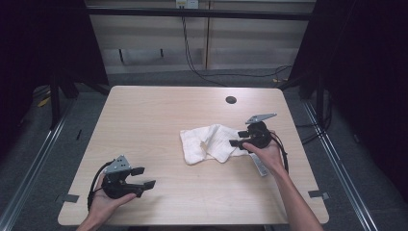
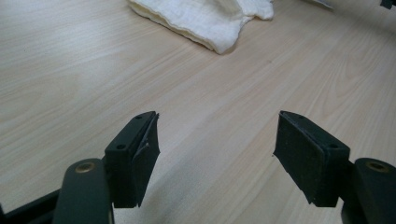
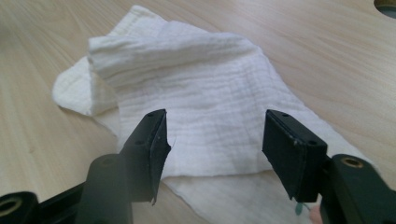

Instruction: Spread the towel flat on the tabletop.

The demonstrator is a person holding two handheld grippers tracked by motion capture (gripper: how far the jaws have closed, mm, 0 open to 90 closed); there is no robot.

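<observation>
A crumpled white cloth [image 1: 209,142] lies right of the table's middle, partly folded over itself. A hand holds my right gripper [image 1: 235,138] at the cloth's right edge, pointing left. In the right gripper view its jaws [image 3: 215,140] stand open just over the cloth [image 3: 201,79], with the pads not pressing on the fabric. My left gripper [image 1: 146,177] rests in a hand near the table's front left, well apart from the cloth. It is open over bare wood [image 2: 215,140], and the cloth's edge [image 2: 205,18] shows far ahead of it.
The light wooden table [image 1: 159,110] has a round cable hole [image 1: 231,99] at the back right. Grey tape marks sit near the front corners [image 1: 70,198] [image 1: 318,194]. Dark floor, rails and cables surround the table.
</observation>
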